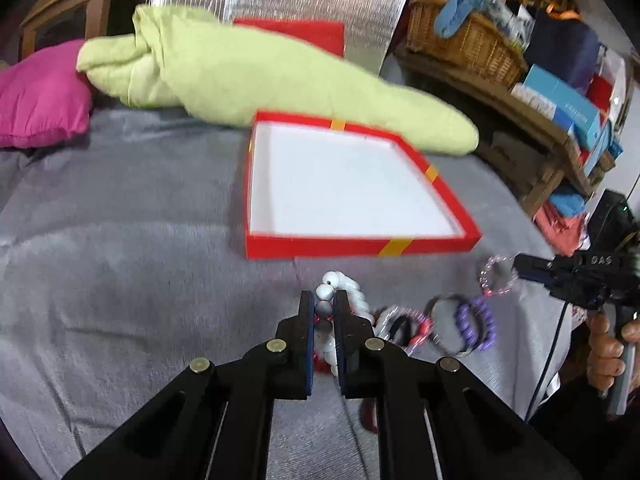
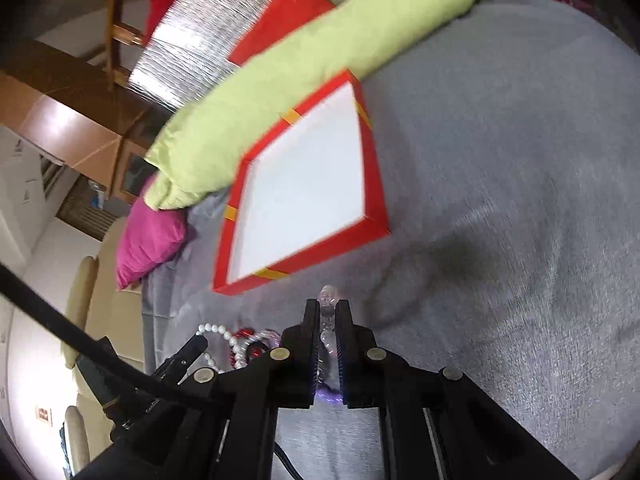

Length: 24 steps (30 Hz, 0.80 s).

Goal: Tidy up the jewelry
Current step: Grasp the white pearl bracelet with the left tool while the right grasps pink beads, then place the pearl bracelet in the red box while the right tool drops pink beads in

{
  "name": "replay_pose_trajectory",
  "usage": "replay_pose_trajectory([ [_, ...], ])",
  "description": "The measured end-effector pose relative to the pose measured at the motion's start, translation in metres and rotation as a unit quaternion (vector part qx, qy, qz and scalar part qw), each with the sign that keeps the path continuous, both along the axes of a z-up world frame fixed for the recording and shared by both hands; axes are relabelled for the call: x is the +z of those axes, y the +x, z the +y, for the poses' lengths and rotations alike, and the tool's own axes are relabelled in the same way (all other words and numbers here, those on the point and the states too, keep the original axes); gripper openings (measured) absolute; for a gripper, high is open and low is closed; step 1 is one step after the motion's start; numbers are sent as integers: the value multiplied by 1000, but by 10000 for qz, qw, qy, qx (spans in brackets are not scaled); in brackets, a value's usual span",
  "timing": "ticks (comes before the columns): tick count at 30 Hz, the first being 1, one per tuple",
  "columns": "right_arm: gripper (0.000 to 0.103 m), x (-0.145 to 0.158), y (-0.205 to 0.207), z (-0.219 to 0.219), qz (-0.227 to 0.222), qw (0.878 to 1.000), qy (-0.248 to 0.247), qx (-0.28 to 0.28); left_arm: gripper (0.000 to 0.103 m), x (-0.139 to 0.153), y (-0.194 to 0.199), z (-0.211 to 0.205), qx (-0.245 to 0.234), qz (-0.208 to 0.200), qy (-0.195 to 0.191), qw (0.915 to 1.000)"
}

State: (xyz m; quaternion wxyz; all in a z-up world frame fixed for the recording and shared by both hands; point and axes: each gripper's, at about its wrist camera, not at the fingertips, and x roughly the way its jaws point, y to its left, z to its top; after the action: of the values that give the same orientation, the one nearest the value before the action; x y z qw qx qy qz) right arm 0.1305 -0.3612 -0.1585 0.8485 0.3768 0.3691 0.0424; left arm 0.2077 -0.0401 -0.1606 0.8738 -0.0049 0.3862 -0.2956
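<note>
1. Left wrist view: left gripper [image 1: 324,304] was pinched on a chunky white bead bracelet [image 1: 344,288]; jaws nearly together with beads caught between them; bracelet was just short of the near wall of the shallow red cardboard box with white lining [image 1: 360,246], not yet over it.
2. Same view: more pieces lay on the grey fabric surface [image 1: 120,260] just right of the grip: a purple bead bracelet [image 1: 476,320], a plain metal bangle [image 1: 444,320], a red-and-clear bead bracelet [image 1: 408,320]; right gripper [image 1: 520,268] was at the far right, pinching a clear pink bead bracelet [image 1: 496,276].
3. Right wrist view: right gripper [image 2: 328,308] was pressed onto the clear pink bead bracelet [image 2: 329,300], beads standing up between the jaws; near corner of the red box [image 2: 228,290] lay just ahead and left; the white bead bracelet [image 2: 224,340] and the left gripper [image 2: 196,344] were low left.
4. Judgement: box looked empty; doing it well likely meant clearing the low wall before releasing, setting each piece flat in a separate spot, and staggering the two grippers so they do not collide; frames were blurred, so grip firmness was hard to tell.
</note>
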Motion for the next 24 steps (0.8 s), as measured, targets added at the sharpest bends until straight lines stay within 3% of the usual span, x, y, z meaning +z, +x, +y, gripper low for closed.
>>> replay_pose_trajectory([
  [7, 9, 21, 8, 0, -529, 9986, 15, -35, 10, 35, 2, -5, 99, -616, -471, 9969],
  [13, 9, 28, 39, 2, -674, 9977, -4, -33, 10, 51, 36, -30, 86, -1137, -354, 9928],
  [19, 9, 14, 74, 1, -383, 9991, -132, -99, 10, 18, 85, -48, 297, -644, -50, 9975],
  [24, 12, -1, 89, -2, -48, 9992, -367, -115, 10, -11, 96, -50, 297, -175, 321, 9989],
])
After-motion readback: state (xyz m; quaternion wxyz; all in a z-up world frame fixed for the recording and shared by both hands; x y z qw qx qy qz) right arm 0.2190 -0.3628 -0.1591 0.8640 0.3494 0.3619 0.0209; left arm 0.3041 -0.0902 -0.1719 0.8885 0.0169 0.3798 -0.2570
